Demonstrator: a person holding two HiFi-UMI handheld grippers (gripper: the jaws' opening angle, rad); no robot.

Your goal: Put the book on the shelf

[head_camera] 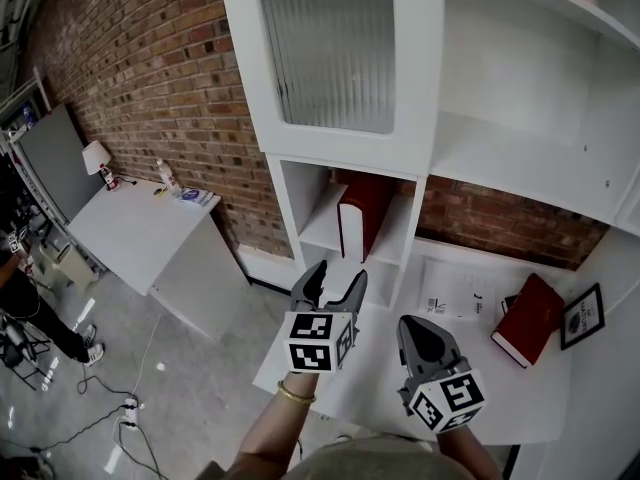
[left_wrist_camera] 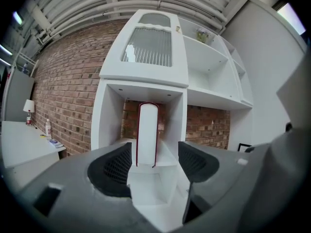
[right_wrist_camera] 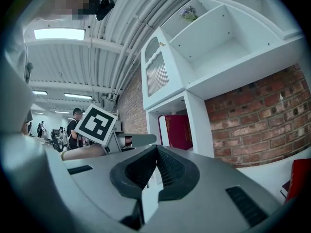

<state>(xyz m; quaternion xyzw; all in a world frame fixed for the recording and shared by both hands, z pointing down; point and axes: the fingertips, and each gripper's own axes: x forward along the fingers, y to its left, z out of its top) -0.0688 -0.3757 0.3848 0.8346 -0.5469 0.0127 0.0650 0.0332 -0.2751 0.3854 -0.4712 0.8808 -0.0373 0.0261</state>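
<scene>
A red book [head_camera: 358, 218] with white page edges stands upright in the lower left cubby of the white shelf unit [head_camera: 300, 203]. My left gripper [head_camera: 330, 286] hovers just in front of that cubby, open, with nothing between its fingers. In the left gripper view the book [left_wrist_camera: 147, 132] stands beyond the tips of that gripper [left_wrist_camera: 154, 161], apart from both pads. My right gripper [head_camera: 425, 343] hangs over the white desk [head_camera: 520, 408], shut and empty. In the right gripper view its pads meet [right_wrist_camera: 156, 149], with the shelved book [right_wrist_camera: 179, 130] ahead. A second red book [head_camera: 528, 318] lies flat on the desk at the right.
Printed sheets [head_camera: 455, 290] and a small framed picture [head_camera: 582, 315] lie on the desk by the second book. A ribbed-glass cabinet door [head_camera: 335, 48] is above the cubby. A white table [head_camera: 140, 228] with a lamp and bottle stands at left; a person [head_camera: 20, 298] and floor cables lie beyond.
</scene>
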